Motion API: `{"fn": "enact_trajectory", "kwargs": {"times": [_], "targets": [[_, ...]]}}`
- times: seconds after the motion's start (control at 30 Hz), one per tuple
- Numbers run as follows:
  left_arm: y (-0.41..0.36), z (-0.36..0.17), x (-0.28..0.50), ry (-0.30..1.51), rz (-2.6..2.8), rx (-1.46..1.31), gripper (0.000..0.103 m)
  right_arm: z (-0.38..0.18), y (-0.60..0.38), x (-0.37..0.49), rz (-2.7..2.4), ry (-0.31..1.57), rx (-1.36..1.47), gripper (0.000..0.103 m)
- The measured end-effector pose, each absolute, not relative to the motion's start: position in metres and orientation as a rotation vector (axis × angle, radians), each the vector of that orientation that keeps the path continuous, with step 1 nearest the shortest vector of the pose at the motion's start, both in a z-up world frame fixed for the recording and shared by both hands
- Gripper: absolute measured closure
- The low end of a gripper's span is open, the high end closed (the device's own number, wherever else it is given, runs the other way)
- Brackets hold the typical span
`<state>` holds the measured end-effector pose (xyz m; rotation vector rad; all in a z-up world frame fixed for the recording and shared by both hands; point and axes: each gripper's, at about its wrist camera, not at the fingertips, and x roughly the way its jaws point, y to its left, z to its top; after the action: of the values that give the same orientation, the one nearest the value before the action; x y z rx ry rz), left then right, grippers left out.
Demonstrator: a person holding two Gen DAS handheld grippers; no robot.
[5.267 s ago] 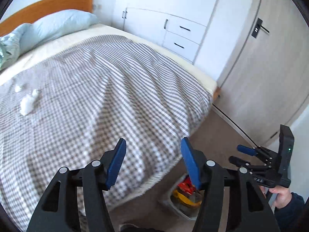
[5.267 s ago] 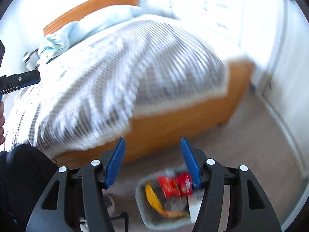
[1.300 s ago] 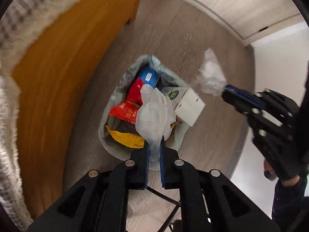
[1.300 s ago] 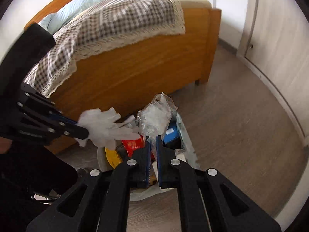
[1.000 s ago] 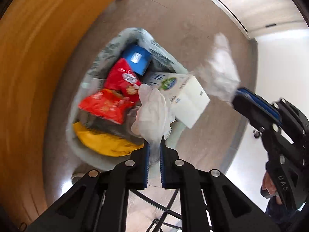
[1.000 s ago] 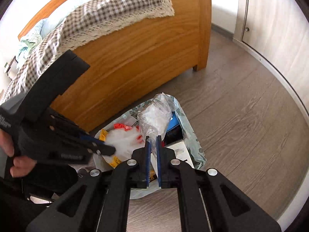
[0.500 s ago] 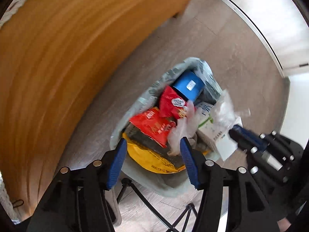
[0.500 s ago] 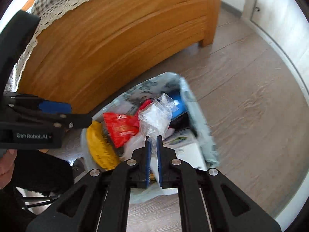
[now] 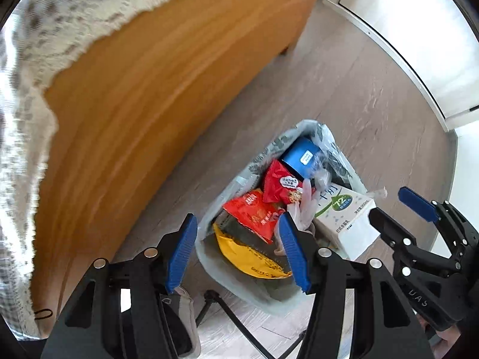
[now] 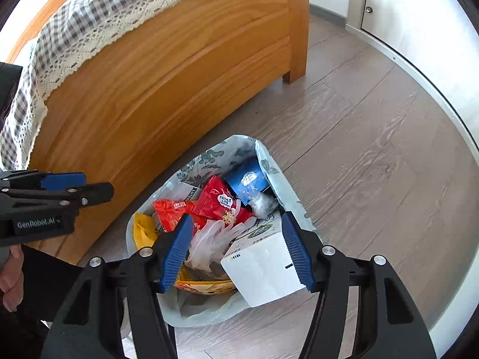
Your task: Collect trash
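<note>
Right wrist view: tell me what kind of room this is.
Most likely a bedroom: a wooden bed frame draped with a checked, lace-edged bedspread, white cupboard doors behind, and a lined trash bin on the wood-look floor.

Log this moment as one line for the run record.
left gripper: open, empty | right gripper: opening, empty | clear glove and plastic wrap: in trash bin

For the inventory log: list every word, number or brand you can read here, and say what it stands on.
"GenRobot.AI": side of the left gripper.
"72": green mark on the white carton; its smaller print is too small to read.
"UAS": body of the right gripper, partly cut off.
Red snack packets: printed characters, too small to read.
Blue box: white label, too blurred to read.
Yellow packet: edge print unreadable.
</note>
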<state>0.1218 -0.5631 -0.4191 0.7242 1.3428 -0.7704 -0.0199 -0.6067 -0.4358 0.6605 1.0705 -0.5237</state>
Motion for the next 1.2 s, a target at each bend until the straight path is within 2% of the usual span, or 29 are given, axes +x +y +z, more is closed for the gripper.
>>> {"fn": "enact_trajectory", "kwargs": {"times": [0.5, 0.63, 0.7, 0.8, 1.0, 1.1, 1.2], "targets": [[-0.5, -0.325, 0.157, 1.341, -0.807, 0.377, 0.047, -0.354, -0.581, -0.002, -0.515, 1.054, 0.535, 0.043], [-0.475, -0.27, 0.173, 1.197, -0.818, 0.307, 0.046, -0.312, -0.568, 0.021, -0.506, 1.016, 0.439, 0.043], [-0.457, -0.237, 0.182, 1.109, -0.808, 0.271, 0.039, -0.292, -0.56, 0.033, -0.497, 0.988, 0.4, 0.043], [-0.429, -0.196, 0.191, 1.013, -0.785, 0.226, 0.036, -0.257, -0.547, 0.052, -0.49, 0.927, 0.344, 0.036], [-0.362, -0.115, 0.204, 0.816, -0.719, 0.136, 0.022, -0.186, -0.515, 0.088, -0.449, 0.779, 0.286, 0.036], [-0.322, -0.082, 0.207, 0.723, -0.665, 0.099, 0.017, -0.156, -0.493, 0.104, -0.417, 0.712, 0.245, 0.031], [-0.278, -0.053, 0.213, 0.634, -0.591, 0.066, 0.014, -0.132, -0.468, 0.124, -0.37, 0.663, 0.216, 0.031]]}}
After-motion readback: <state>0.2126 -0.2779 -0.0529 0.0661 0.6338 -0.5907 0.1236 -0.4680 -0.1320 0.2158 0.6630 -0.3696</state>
